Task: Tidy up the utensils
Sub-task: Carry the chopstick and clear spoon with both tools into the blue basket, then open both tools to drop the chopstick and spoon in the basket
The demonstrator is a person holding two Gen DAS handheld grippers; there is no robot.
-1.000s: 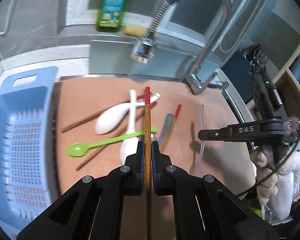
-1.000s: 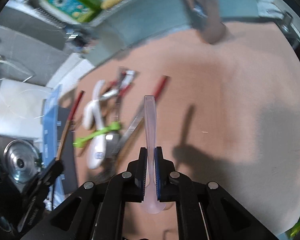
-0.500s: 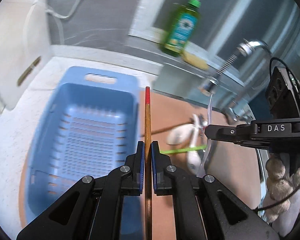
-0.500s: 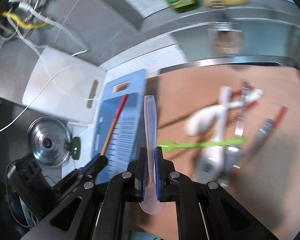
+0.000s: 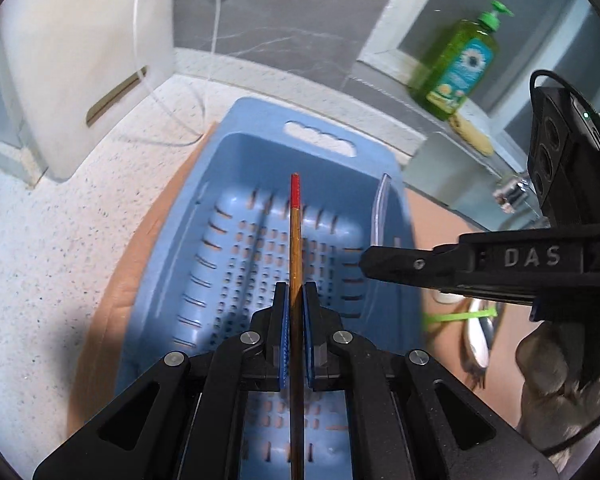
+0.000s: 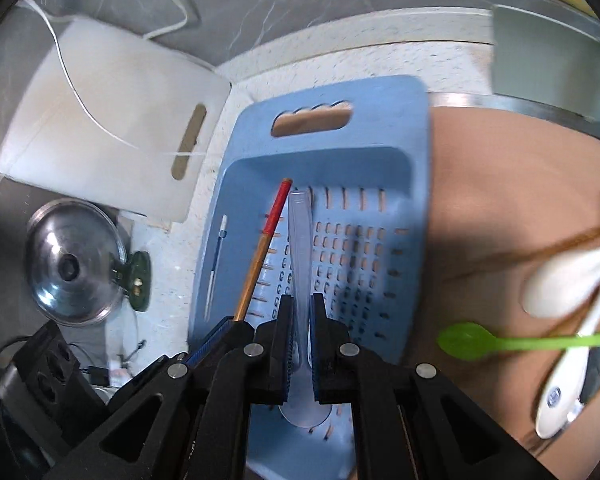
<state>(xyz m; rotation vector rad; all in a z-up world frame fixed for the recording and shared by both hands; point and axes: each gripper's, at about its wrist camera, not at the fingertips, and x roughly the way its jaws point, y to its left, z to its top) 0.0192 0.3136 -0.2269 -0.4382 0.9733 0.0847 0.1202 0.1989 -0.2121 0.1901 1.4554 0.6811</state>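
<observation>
My left gripper (image 5: 295, 312) is shut on a wooden chopstick with a red tip (image 5: 295, 248) and holds it above the blue perforated basket (image 5: 236, 152). My right gripper (image 6: 300, 320) is shut on a clear plastic spoon (image 6: 300, 240), also above the basket (image 6: 416, 208). The chopstick (image 6: 260, 248) shows beside the spoon in the right wrist view. The right gripper's finger (image 5: 460, 264) and the clear spoon's handle (image 5: 380, 208) show in the left wrist view. A green spoon (image 6: 500, 342), white spoons (image 6: 564, 284) and chopsticks lie on the brown mat (image 6: 500, 184).
A white cutting board (image 6: 100, 128) leans at the wall left of the basket. A steel pot lid (image 6: 70, 264) lies at the left. A green soap bottle (image 5: 460, 68) stands on the ledge. A pen-like stick (image 6: 216, 264) lies on the basket's left rim.
Both grippers have moved left from over the mat with the loose utensils to over the blue basket, each still holding its utensil.
</observation>
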